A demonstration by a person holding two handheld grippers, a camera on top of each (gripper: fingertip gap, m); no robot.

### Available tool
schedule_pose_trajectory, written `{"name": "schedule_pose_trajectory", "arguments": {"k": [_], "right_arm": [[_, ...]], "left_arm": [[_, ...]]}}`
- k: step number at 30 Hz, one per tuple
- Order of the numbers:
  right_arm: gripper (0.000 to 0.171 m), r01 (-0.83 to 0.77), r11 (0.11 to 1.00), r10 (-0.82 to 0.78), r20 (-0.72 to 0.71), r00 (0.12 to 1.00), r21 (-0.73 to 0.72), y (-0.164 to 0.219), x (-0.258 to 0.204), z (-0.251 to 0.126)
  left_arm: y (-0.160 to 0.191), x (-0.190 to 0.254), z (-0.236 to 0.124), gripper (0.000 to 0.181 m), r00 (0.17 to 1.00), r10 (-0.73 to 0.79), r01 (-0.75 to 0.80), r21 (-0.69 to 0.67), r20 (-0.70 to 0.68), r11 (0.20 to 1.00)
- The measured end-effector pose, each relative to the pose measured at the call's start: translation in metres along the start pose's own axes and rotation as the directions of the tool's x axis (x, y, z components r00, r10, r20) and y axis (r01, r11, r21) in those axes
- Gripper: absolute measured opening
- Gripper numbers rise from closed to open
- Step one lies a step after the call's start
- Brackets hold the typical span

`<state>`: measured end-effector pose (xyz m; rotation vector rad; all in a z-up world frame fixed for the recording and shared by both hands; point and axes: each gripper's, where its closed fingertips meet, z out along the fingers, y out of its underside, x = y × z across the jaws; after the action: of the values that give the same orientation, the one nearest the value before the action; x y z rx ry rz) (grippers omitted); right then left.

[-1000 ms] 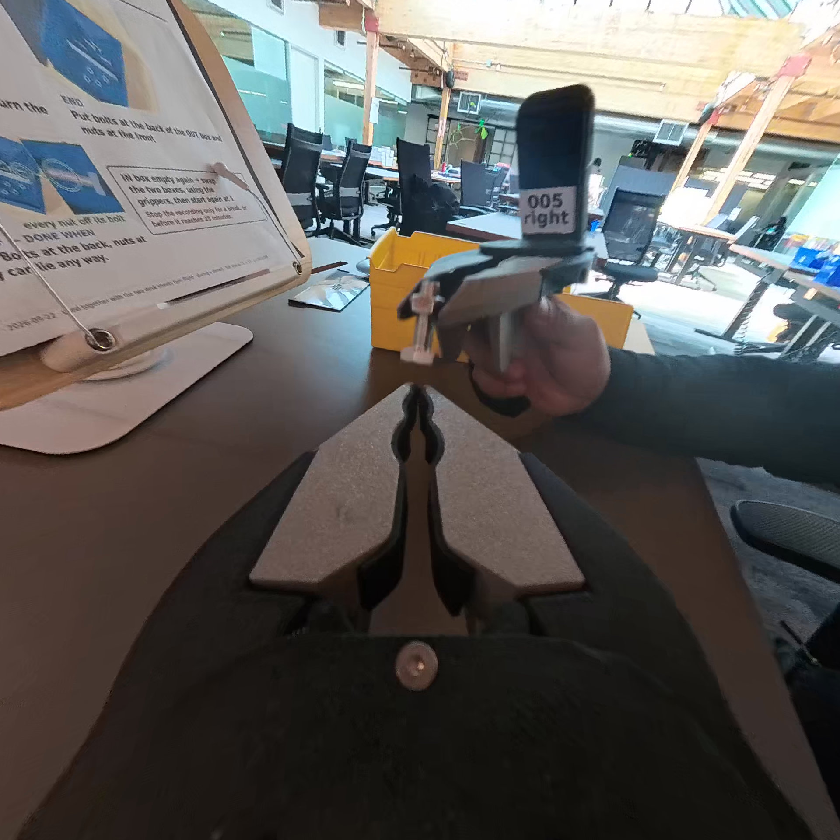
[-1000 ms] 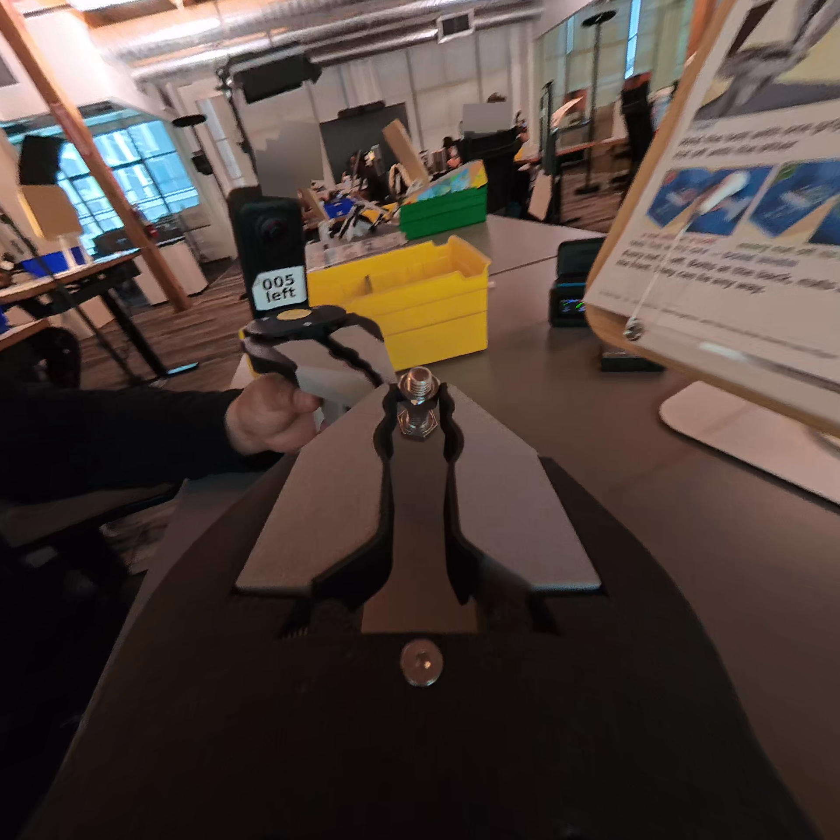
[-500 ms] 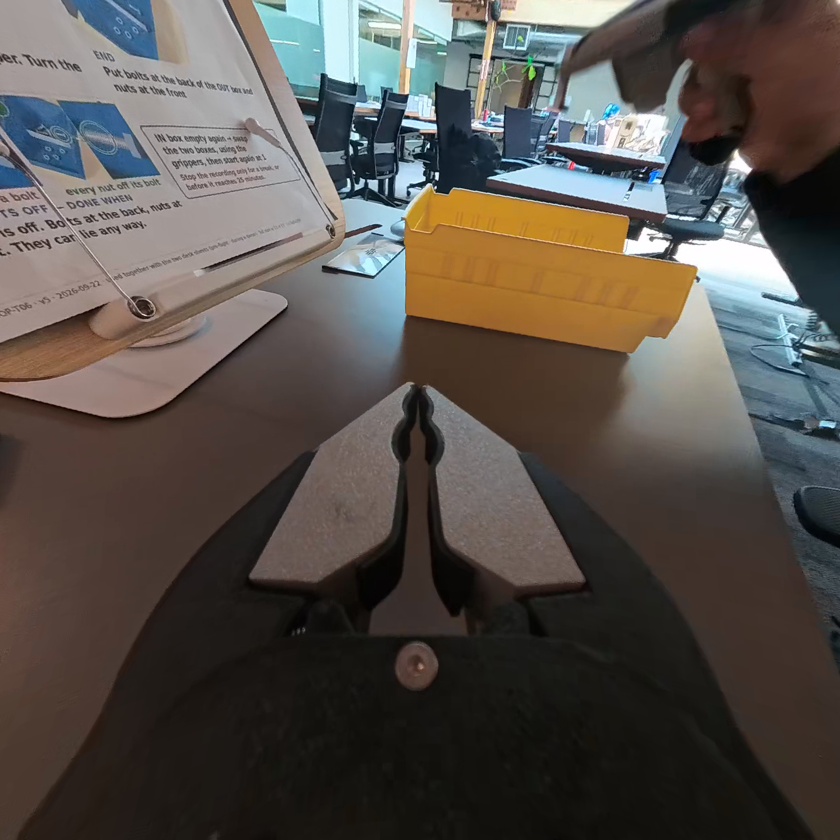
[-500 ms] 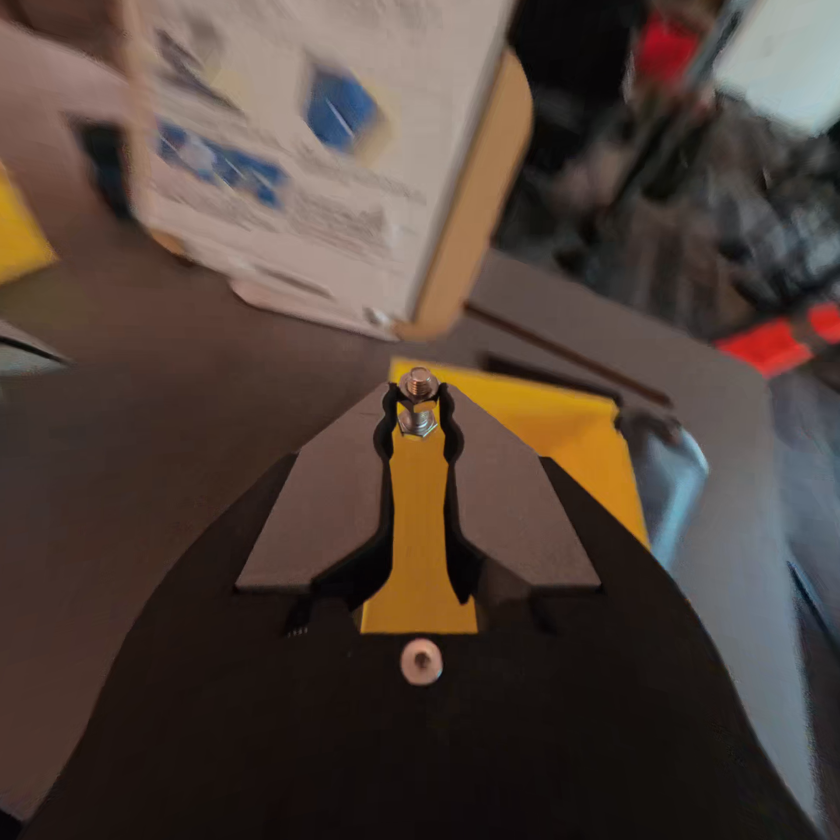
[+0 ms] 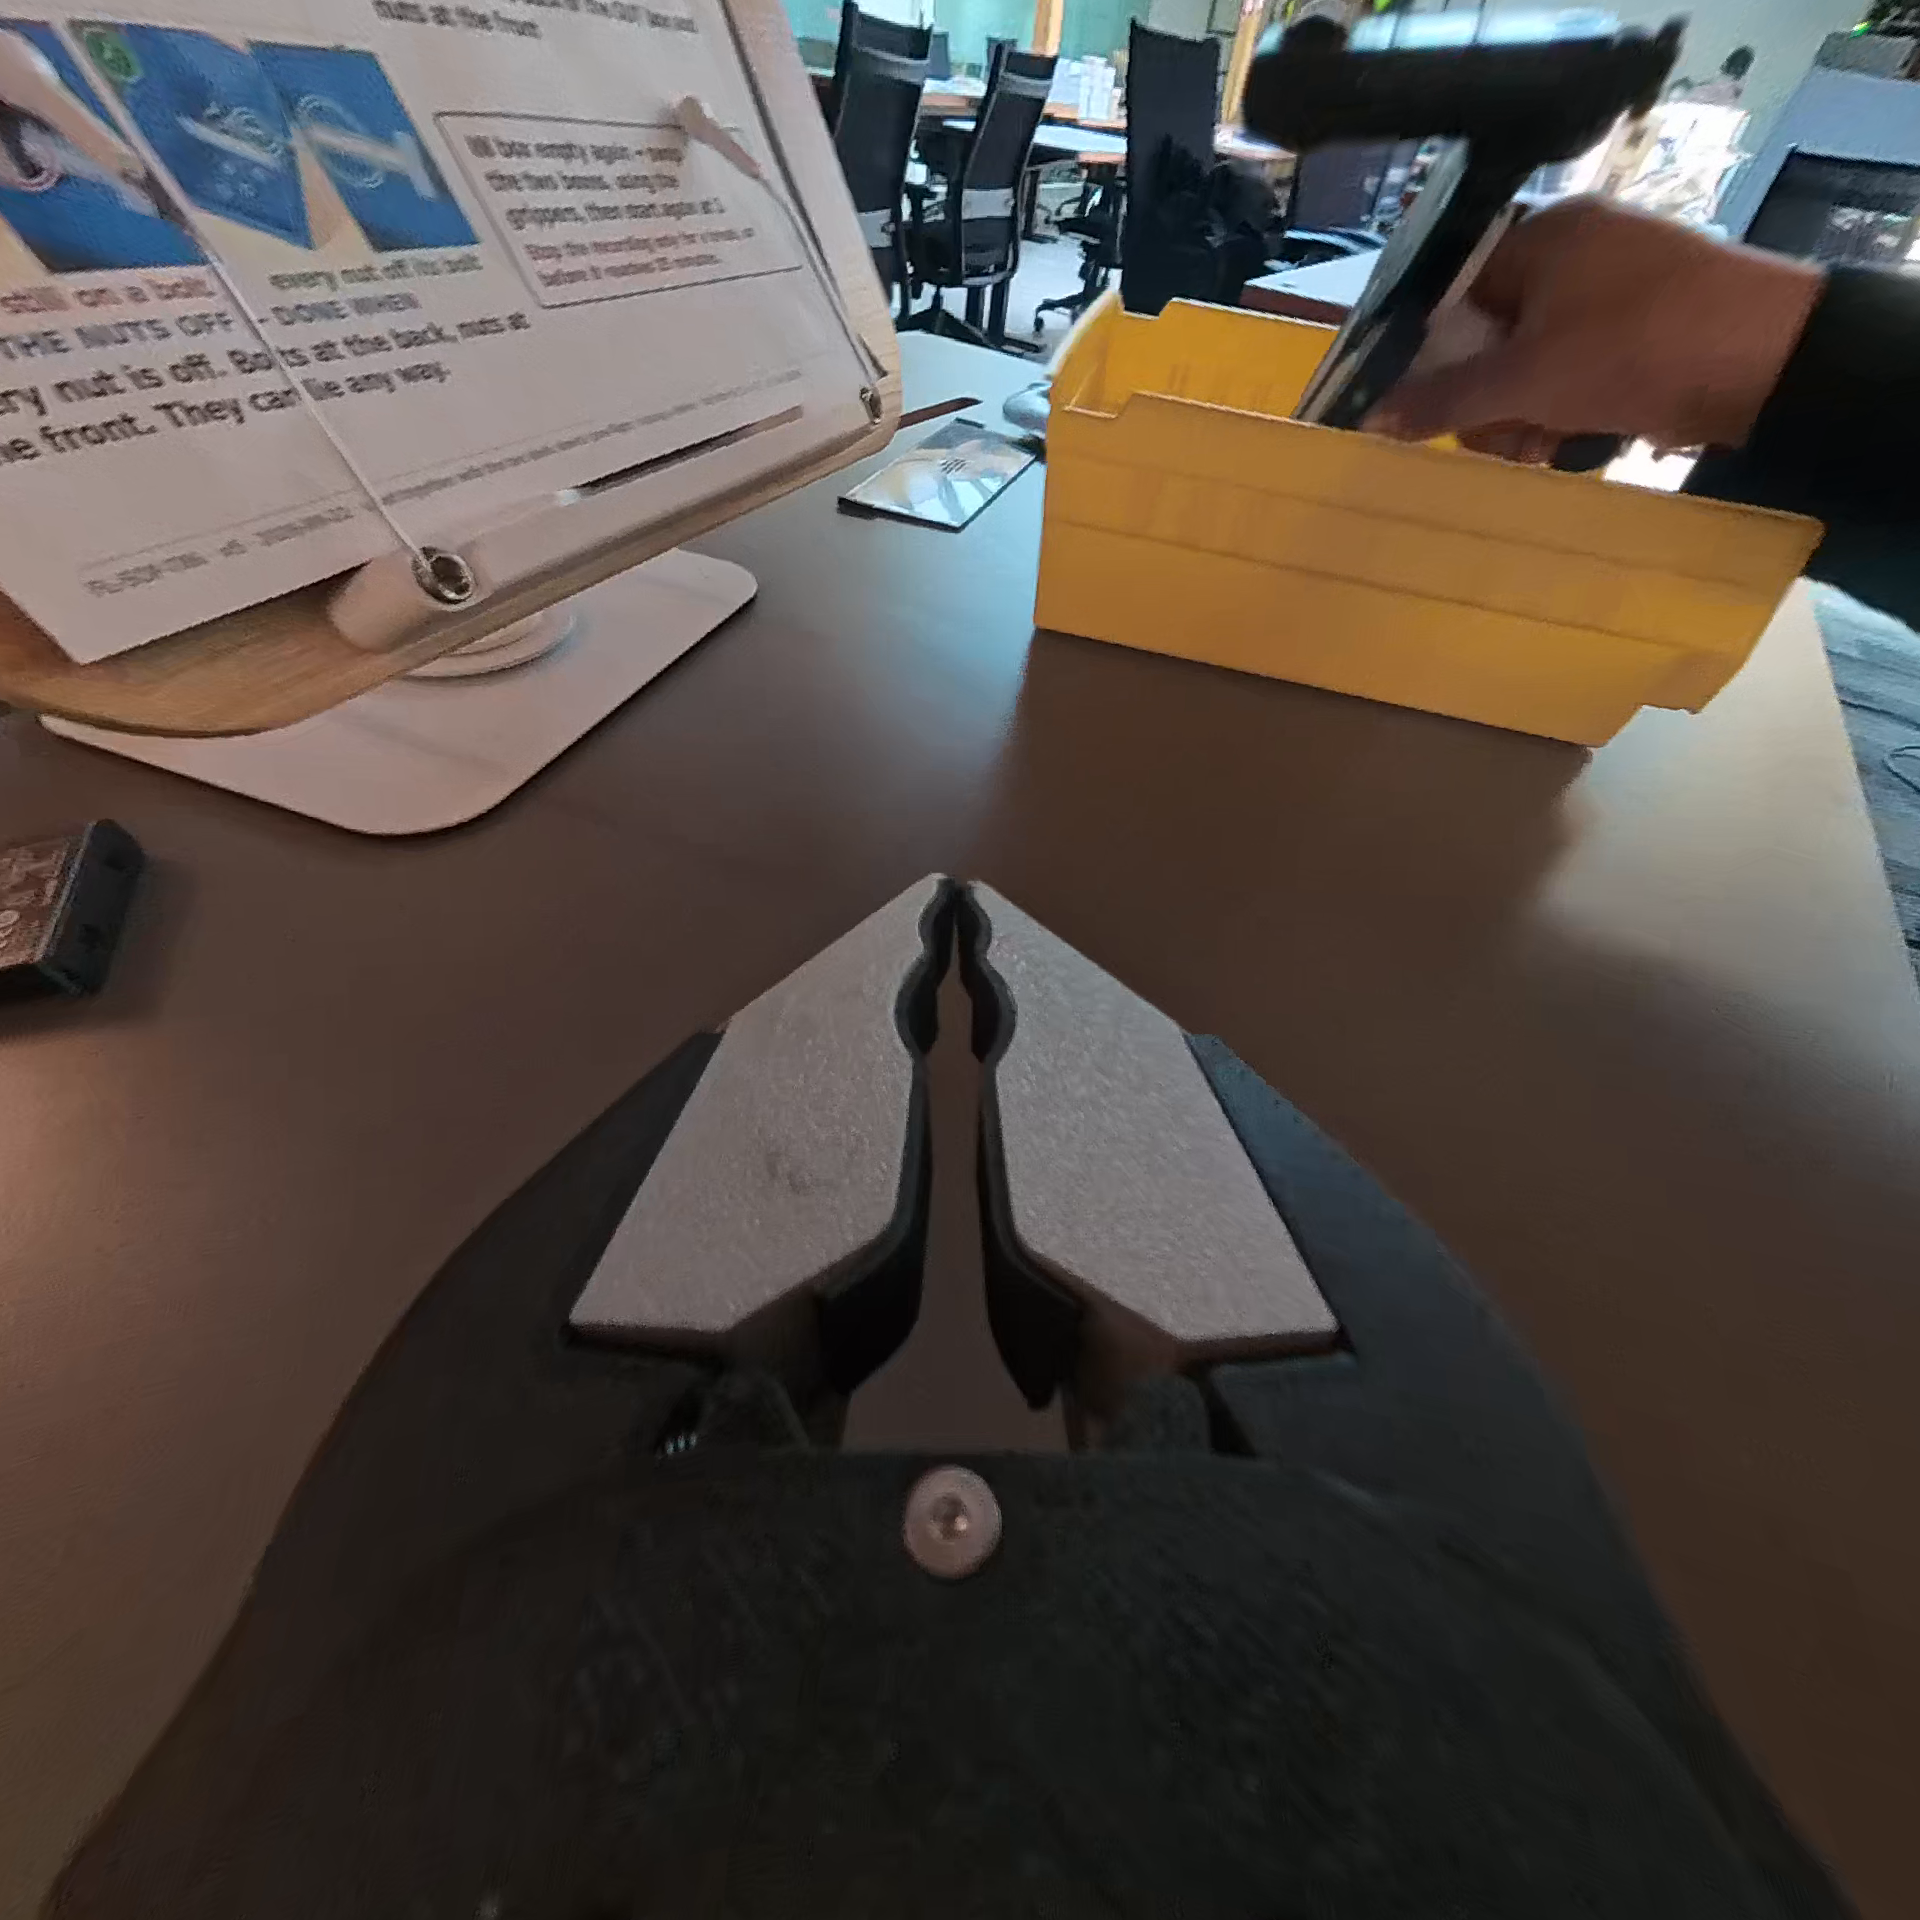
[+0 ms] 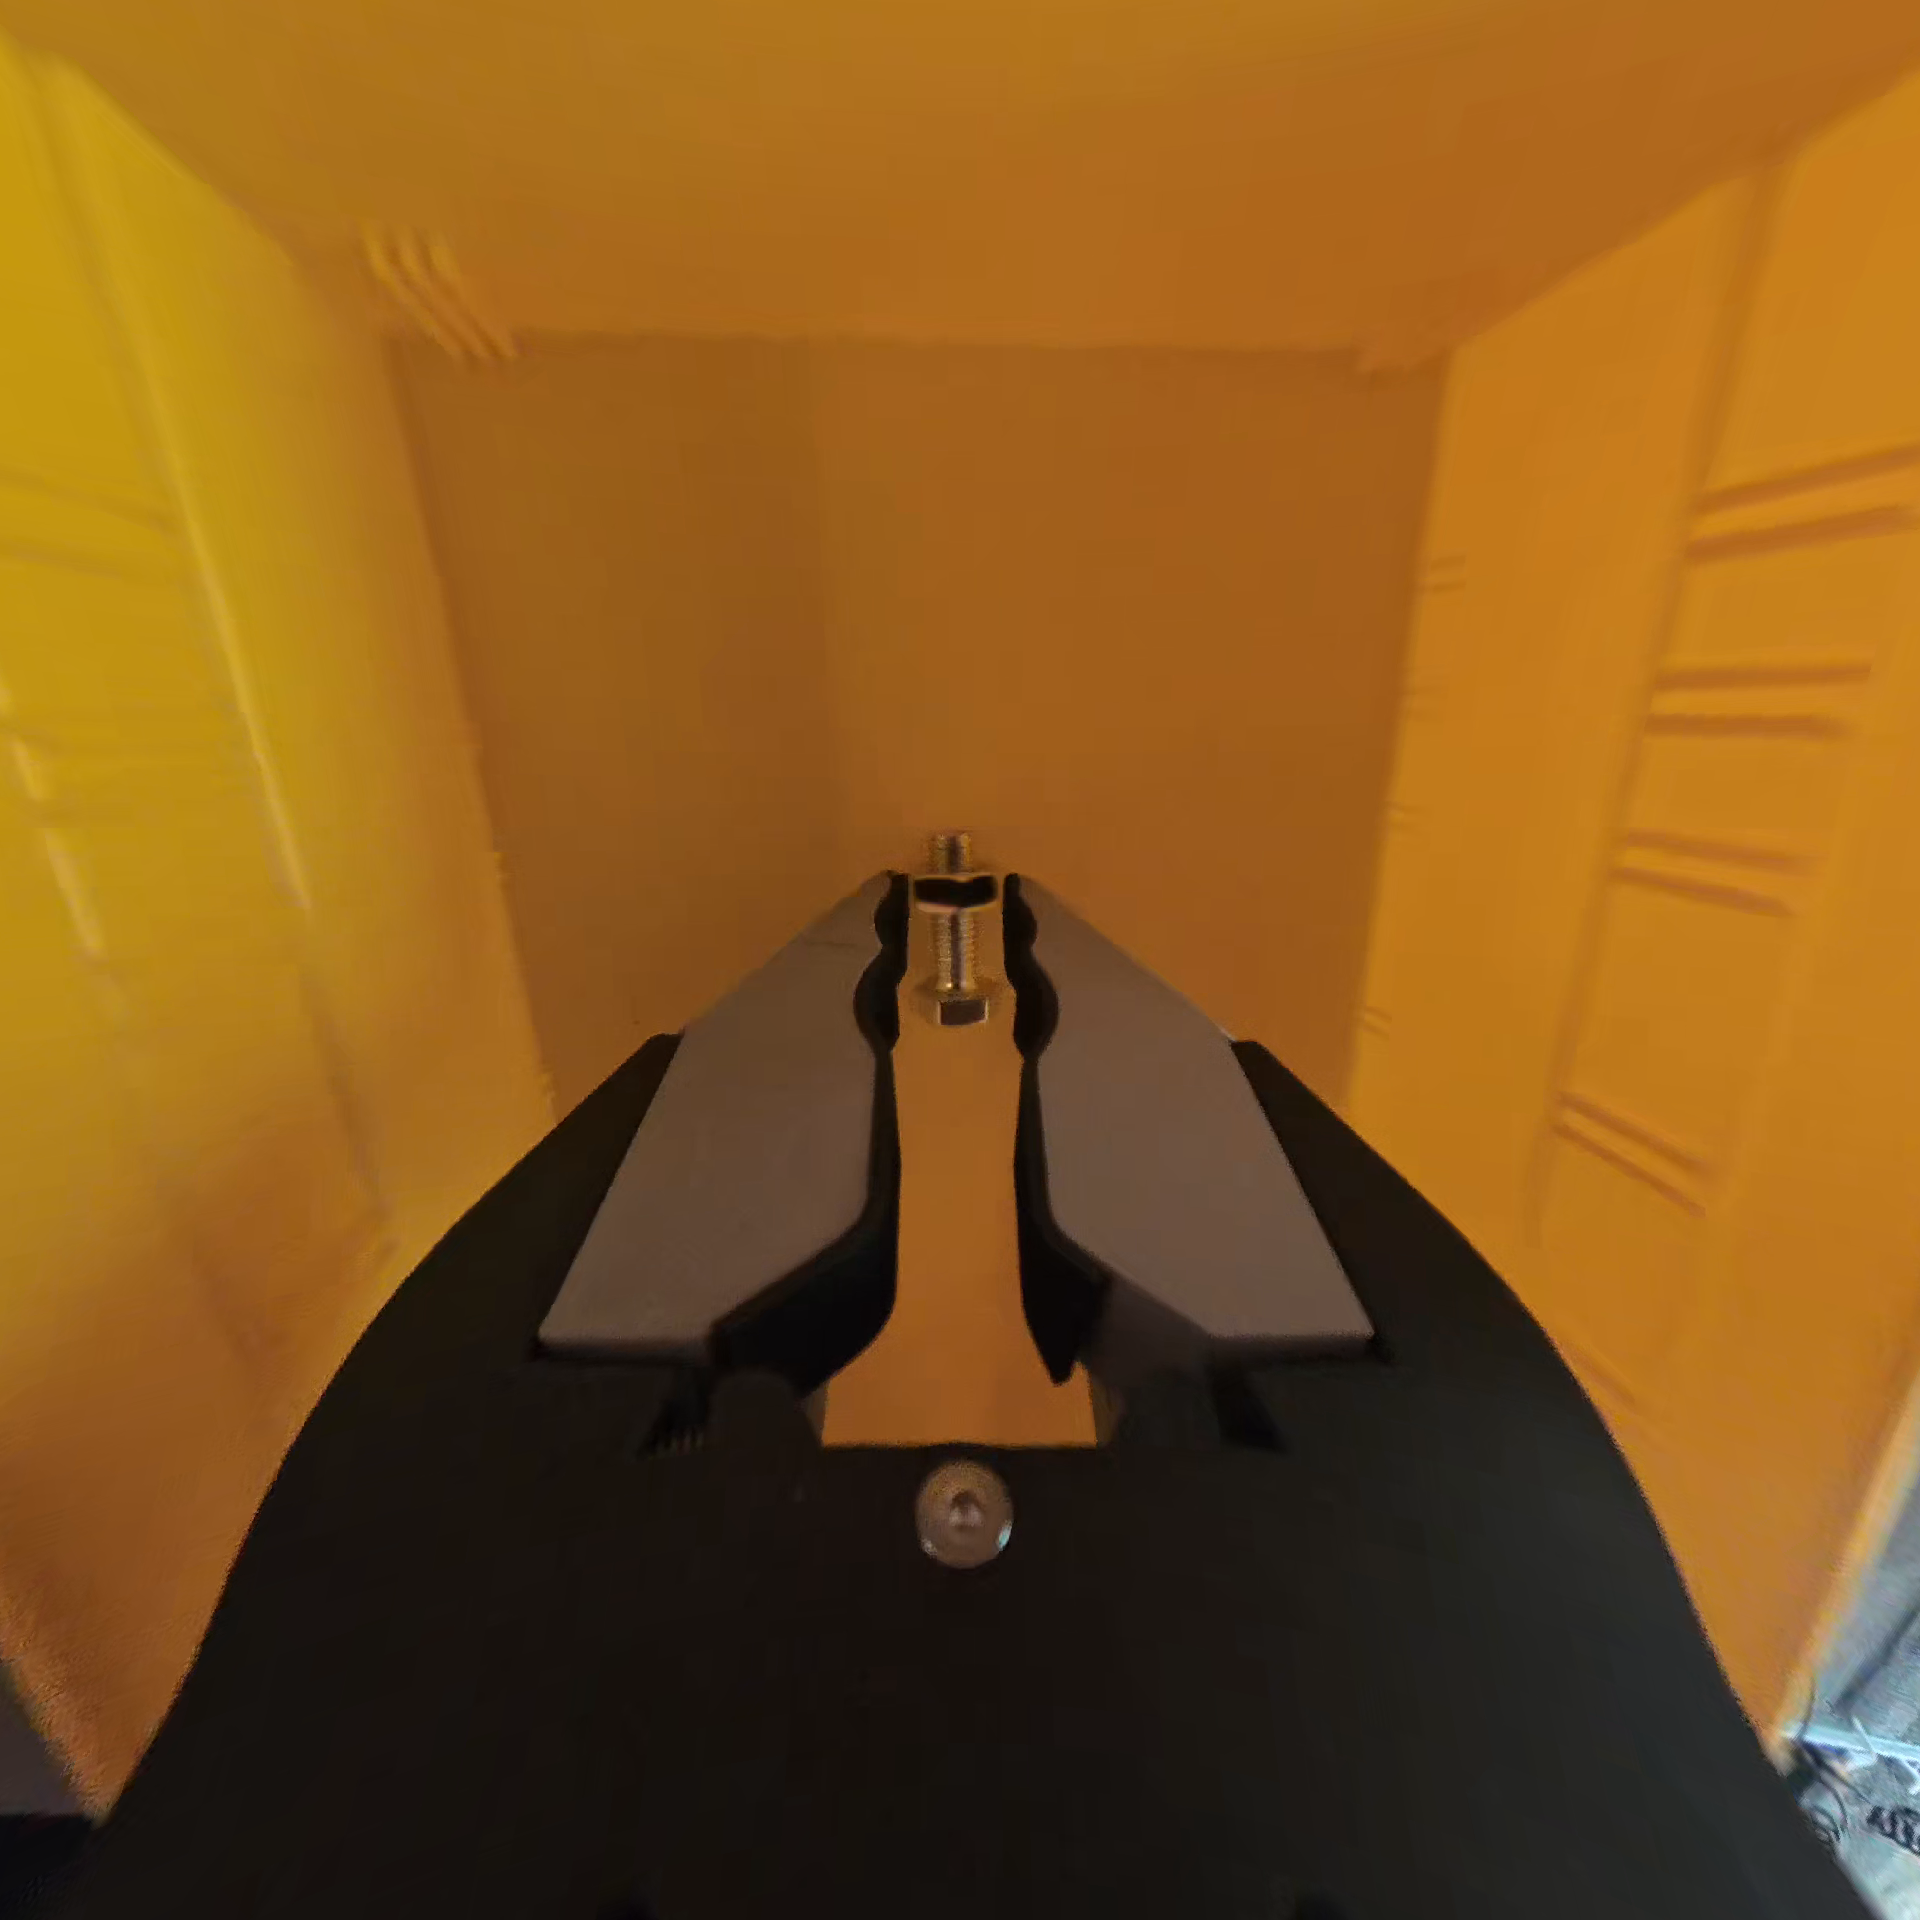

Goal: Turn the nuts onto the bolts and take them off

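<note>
The right gripper (image 6: 953,883) is reaching down inside the yellow bin (image 5: 1351,582), walls close on both sides — its jaws pinching the nut (image 6: 953,889) on a bolt (image 6: 951,956). The left gripper (image 5: 956,902) is hovering over open table (image 5: 1299,935), jaws closed and empty.

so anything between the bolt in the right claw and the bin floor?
Nothing visible. The right claw is down inside the yellow bin, shut on the nut of the bolt, and the floor ahead of it is bare yellow plastic. The left claw is shut, empty and well clear over the table.
</note>
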<state>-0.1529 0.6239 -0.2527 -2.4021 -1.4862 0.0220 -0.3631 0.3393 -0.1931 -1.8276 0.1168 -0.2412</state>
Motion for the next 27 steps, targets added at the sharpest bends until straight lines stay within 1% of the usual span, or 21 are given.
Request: {"name": "schedule_pose_trajectory", "arguments": {"k": [2, 4, 5, 7, 8, 9, 10, 11, 12, 13, 14, 15, 16, 17, 18, 19, 20, 21, 23, 25, 27], "right_arm": [[0.018, 0.006, 0.996, -0.001, -0.056, 0.998, 0.088, -0.021, 0.005, -0.025], [0.021, 0.025, 0.976, -0.002, -0.102, 0.995, 0.218, -0.046, 0.001, -0.064], [0.025, 0.038, 0.953, -0.008, -0.1, 0.995, 0.3, -0.059, -0.009, -0.087], [0.027, 0.078, 0.877, -0.074, -0.028, 0.997, 0.474, -0.083, -0.053, -0.13], [0.028, 0.101, 0.828, -0.151, 0.047, 0.987, 0.551, -0.09, -0.089, -0.146], [0.032, 0.123, 0.782, -0.257, 0.137, 0.957, 0.61, -0.092, -0.131, -0.157], [0.032, 0.144, 0.749, -0.356, 0.209, 0.911, 0.647, -0.09, -0.17, -0.161], [0.028, 0.17, 0.733, -0.426, 0.25, 0.87, 0.659, -0.086, -0.202, -0.158], [0.029, 0.196, 0.732, -0.459, 0.259, 0.85, 0.653, -0.084, -0.225, -0.147], [0.034, 0.22, 0.727, -0.477, 0.248, 0.843, 0.651, -0.084, -0.241, -0.134], [0.029, 0.239, 0.708, -0.488, 0.216, 0.845, 0.665, -0.089, -0.252, -0.122], [0.017, 0.248, 0.673, -0.488, 0.167, 0.857, 0.697, -0.097, -0.259, -0.112], [0.012, 0.234, 0.631, -0.475, 0.129, 0.87, 0.74, -0.107, -0.263, -0.105], [0.012, 0.206, 0.587, -0.465, 0.118, 0.877, 0.783, -0.116, -0.269, -0.102], [0.016, 0.172, 0.548, -0.452, 0.117, 0.884, 0.819, -0.123, -0.273, -0.098], [0.023, 0.149, 0.516, -0.434, 0.107, 0.894, 0.843, -0.13, -0.274, -0.093], [0.023, 0.15, 0.494, -0.429, 0.089, 0.899, 0.857, -0.135, -0.274, -0.084], [0.023, 0.162, 0.493, -0.434, 0.08, 0.897, 0.855, -0.138, -0.275, -0.074], [0.028, 0.239, 0.539, -0.514, 0.091, 0.853, 0.808, -0.132, -0.286, -0.051], [0.027, 0.334, 0.566, -0.537, 0.03, 0.843, 0.753, -0.125, -0.285, -0.029], [0.027, 0.372, 0.566, -0.566, 0.018, 0.824, 0.735, -0.122, -0.292, -0.023]], "left_arm": [[0.0, -0.005, -0.001, 0.0, 1.0, -0.005, 0.005, -0.003, 0.01, 1.0], [0.0, -0.009, 0.0, 0.0, 1.0, 0.0, 0.0, -0.008, 0.023, 1.0], [0.002, -0.012, 0.001, 0.0, 0.999, 0.003, -0.002, -0.019, 0.037, 1.0], [0.005, -0.021, 0.001, 0.0, 0.996, 0.014, -0.01, -0.044, 0.083, 0.999], [0.007, -0.025, 0.0, 0.0, 0.994, 0.029, -0.023, -0.056, 0.107, 0.998], [0.008, -0.029, -0.001, 0.0, 0.99, 0.044, -0.036, -0.067, 0.131, 0.997], [0.009, -0.031, -0.002, 0.0, 0.988, 0.054, -0.043, -0.073, 0.143, 0.996], [0.009, -0.033, -0.002, 0.0, 0.987, 0.054, -0.043, -0.072, 0.15, 0.996], [0.008, -0.034, -0.003, 0.0, 0.986, 0.047, -0.038, -0.063, 0.16, 0.997], [0.006, -0.037, -0.005, 0.0, 0.984, 0.038, -0.03, -0.049, 0.173, 0.998], [0.005, -0.039, -0.007, 0.001, 0.983, 0.027, -0.021, -0.036, 0.182, 0.999], [0.004, -0.041, -0.008, 0.005, 0.981, 0.017, -0.012, -0.029, 0.193, 1.0], [0.004, -0.044, -0.009, 0.009, 0.978, 0.012, -0.006, -0.029, 0.207, 1.0], [0.004, -0.045, -0.01, 0.012, 0.976, 0.009, -0.003, -0.027, 0.216, 1.0], [0.004, -0.046, -0.011, 0.015, 0.974, 0.008, -0.004, -0.022, 0.224, 1.0], [0.003, -0.047, -0.012, 0.017, 0.972, 0.011, -0.007, -0.018, 0.234, 1.0], [0.004, -0.047, -0.012, 0.018, 0.972, 0.013, -0.008, -0.022, 0.236, 1.0], [0.005, -0.047, -0.01, 0.02, 0.973, 0.014, -0.006, -0.034, 0.232, 0.999], [0.009, -0.046, -0.006, 0.025, 0.974, 0.026, -0.01, -0.072, 0.227, 0.997], [0.014, -0.046, -0.002, 0.028, 0.969, 0.076, -0.048, -0.123, 0.235, 0.991], [0.019, -0.042, 0.002, 0.028, 0.963, 0.135, -0.097, -0.168, 0.231, 0.981]]}}
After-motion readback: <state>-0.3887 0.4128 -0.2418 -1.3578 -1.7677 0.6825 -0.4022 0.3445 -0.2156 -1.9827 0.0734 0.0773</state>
